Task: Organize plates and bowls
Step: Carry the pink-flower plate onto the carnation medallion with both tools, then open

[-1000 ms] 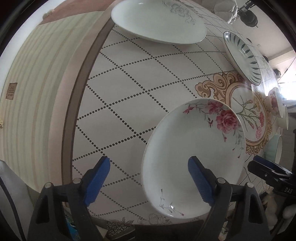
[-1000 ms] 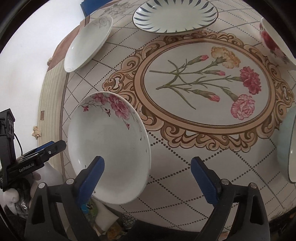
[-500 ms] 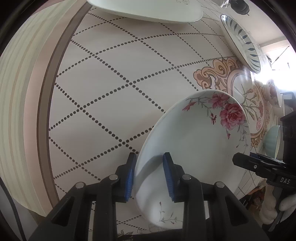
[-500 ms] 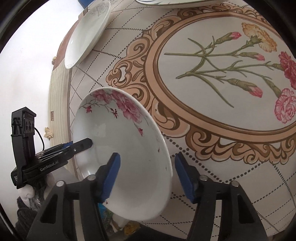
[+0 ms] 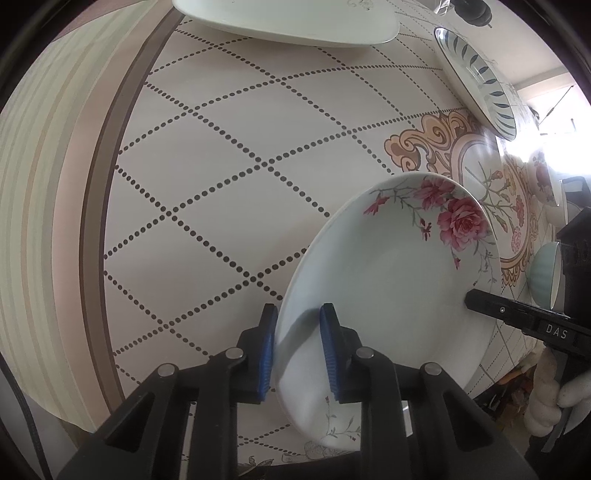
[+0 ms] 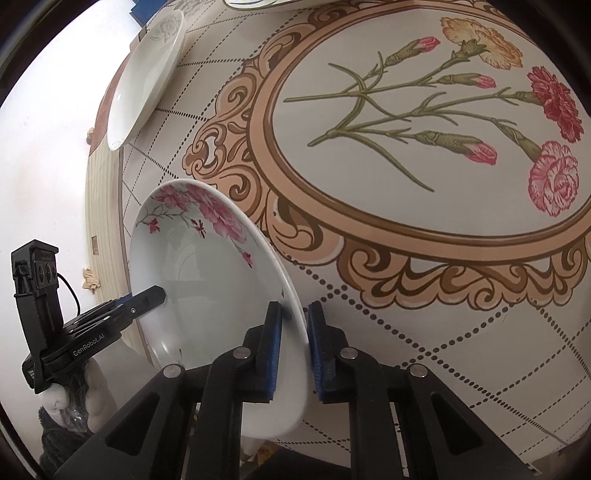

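Grippers pinch opposite rims of the white round ceramic plate with pink roses (image 5: 388,280) near the tablecloth's striped edge: left gripper (image 5: 297,349) and right gripper (image 6: 294,345) are both closing, blue pads on the rim. A plain white plate (image 5: 288,22) lies well apart toward the far edge.

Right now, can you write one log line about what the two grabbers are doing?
left gripper: closing on rose plate rim | right gripper: closing on opposite rim | plate: not yet stacked
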Demonstrator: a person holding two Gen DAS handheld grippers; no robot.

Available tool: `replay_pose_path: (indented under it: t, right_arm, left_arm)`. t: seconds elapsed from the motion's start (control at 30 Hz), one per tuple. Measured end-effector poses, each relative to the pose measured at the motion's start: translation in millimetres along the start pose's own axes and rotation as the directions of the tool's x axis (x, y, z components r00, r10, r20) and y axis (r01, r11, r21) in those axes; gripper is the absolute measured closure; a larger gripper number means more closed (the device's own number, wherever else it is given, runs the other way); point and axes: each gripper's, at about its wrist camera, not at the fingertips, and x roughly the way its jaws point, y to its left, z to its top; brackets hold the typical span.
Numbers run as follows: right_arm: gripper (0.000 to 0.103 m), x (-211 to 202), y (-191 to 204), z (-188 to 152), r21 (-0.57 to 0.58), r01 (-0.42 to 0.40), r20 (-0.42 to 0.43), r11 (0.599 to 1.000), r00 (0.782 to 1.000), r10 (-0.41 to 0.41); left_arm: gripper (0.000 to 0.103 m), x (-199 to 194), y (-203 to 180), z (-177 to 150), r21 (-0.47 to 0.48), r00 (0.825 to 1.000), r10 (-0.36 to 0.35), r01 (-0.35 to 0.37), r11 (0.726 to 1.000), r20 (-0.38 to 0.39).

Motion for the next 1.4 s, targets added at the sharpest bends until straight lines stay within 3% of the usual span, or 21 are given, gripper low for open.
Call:
replay_pose_path:
  t: [0.33,0.63,0.83,1.07,1.4]
  right_arm:
    - [0.086,-12.8,-11.1,-5.2,0.026,-0.007,0.031,1.0,0.999,0.006]
    - [0.087,-65.6,-40.9,1.4,0.067,-0.019,0.096,0.998,0.995,0.012]
    - [0.087,-106.0,-76.3,23.4,0.096,-0.008,0.119,0.995,0.993,-0.003]
    - [0.087,-122.0,-117.5,58.6,0.117,0.028,0.096,0.993,0.995,-0.04]
    - [0.086,-120.6,-138.7,101.0,0.092,0.057,0.064,0.994,0.996,-0.063]
  left_arm:
    - [0.086,-8.7,-18.0,1.9,0.031,1.0,0.024,-0.025,0.999,0.014]
    - [0.086,-21.2,-69.2,27.8,0.083,0.999,0.017,-0.021,0.996,0.04]
    - [0.086,-18.1,-116.4,50.6,0.121,0.999,0.001,-0.006,0.993,0.043]
    - [0.086,4.7,-154.5,77.3,0.123,1.0,0.003,-0.004,0.992,0.011]
    - [0.086,26.6,-169.8,101.2,0.12,0.999,0.045,-0.042,0.992,-0.02]
